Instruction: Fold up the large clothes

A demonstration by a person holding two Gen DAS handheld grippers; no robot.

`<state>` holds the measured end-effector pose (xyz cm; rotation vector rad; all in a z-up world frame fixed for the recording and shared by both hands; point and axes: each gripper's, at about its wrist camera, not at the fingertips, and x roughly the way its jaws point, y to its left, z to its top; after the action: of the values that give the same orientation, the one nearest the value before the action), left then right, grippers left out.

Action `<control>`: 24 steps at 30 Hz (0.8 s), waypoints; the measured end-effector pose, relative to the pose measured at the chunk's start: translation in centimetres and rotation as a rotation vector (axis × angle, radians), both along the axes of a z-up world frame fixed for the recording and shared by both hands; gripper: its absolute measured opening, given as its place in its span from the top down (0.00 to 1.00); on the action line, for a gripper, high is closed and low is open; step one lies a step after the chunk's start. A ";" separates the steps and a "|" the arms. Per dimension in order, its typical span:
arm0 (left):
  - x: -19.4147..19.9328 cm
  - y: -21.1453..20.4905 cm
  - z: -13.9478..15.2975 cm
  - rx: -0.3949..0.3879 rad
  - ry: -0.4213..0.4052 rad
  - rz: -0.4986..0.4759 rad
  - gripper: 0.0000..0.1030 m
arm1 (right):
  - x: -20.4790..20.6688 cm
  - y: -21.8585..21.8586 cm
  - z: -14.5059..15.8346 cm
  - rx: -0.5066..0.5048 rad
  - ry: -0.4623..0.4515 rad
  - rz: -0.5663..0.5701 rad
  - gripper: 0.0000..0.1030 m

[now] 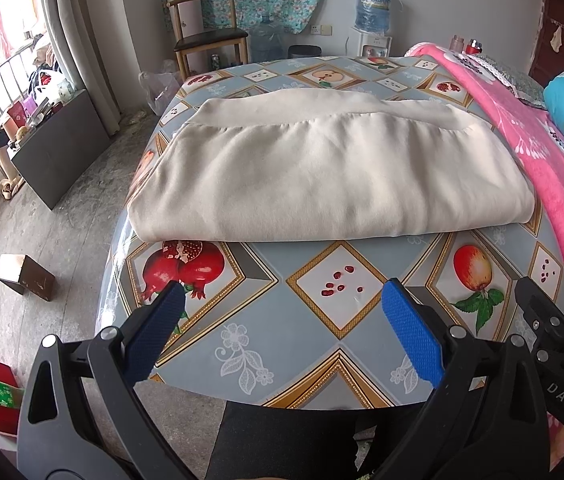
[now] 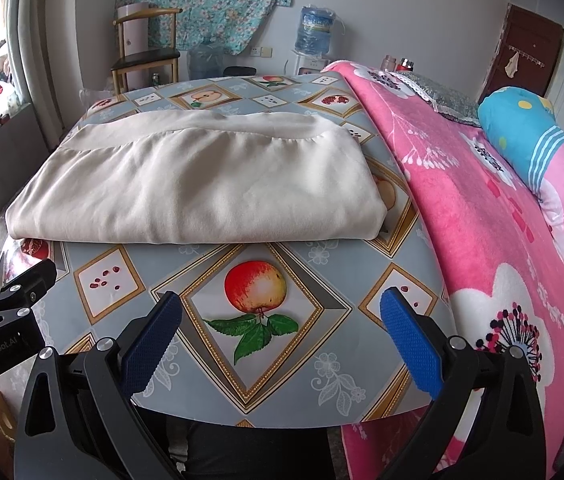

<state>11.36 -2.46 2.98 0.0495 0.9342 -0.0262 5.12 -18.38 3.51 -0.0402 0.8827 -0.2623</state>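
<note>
A folded cream fabric garment (image 1: 322,176) lies at 12 o'clock on the fruit-patterned grey vinyl tablecloth (image 1: 306,344), both the left gripper (image 1: 282,312) and right gripper (image 2: 280,320) spread apart and empty, a pink floral blanket (image 2: 482,216) at 3 o'clock, a wooden chair (image 1: 210,28) by the far wall.

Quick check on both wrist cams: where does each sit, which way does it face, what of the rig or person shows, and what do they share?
Left wrist: sits behind the left claw, open, over the table's near edge, facing the folded cream fabric garment; the right claw's black frame shows at right.
Right wrist: sits behind the right claw, open, facing the same garment; the left claw's frame shows at left.
Shared: the garment, the fruit-print tablecloth, the pink floral blanket, the wooden chair.
</note>
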 end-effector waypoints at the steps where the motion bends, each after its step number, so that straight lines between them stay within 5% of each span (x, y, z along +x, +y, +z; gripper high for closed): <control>1: 0.0 0.0 0.0 0.001 -0.001 0.000 0.08 | 0.0 0.0 0.0 -0.001 0.000 -0.001 0.06; 24: 0.3 0.1 0.3 0.001 0.000 0.005 0.08 | 0.1 -0.1 -0.1 -0.004 0.007 0.000 0.06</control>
<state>11.63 -2.37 3.23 0.0483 0.9342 -0.0209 5.25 -18.49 3.38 -0.0448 0.8896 -0.2637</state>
